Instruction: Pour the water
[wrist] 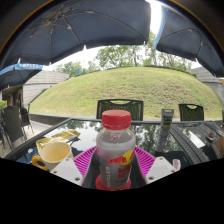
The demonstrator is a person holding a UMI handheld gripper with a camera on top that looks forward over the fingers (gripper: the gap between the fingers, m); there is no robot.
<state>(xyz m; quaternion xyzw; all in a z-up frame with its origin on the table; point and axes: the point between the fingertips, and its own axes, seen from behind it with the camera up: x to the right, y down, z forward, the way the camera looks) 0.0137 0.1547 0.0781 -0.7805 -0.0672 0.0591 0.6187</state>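
Outdoors, at the far left of the glass table [150, 135], a yellow cup [53, 152] is being shown just beside the left finger, its rounded plastic wall smooth and matte, its mouth open upward and its base resting on the tabletop; a flat yellowish item behind it is too small to be identified. Moving rightward, the gripper [116, 168] is being held level with the table edge, and its magenta pads [86, 158] are being seen spread on either side of a clear plastic bottle [116, 150]. The bottle is being kept upright between the fingers, close against them, but whether both pads are actually pressing on it cannot be told, since the lower part of the bottle is hidden where the fingers meet it. A ribbed red screw cap is being carried on top, and a glossy label in red, yellow and white is being wrapped around the cylindrical body. The tabletop beneath is being rendered as a dark reflective sheet in which trees and sky are being mirrored. Further right, beyond the fingers, a small dark upright container [167, 116] is being seen on the table, and dark mesh-backed chairs [120, 105] are being lined up behind it before a grassy mound.
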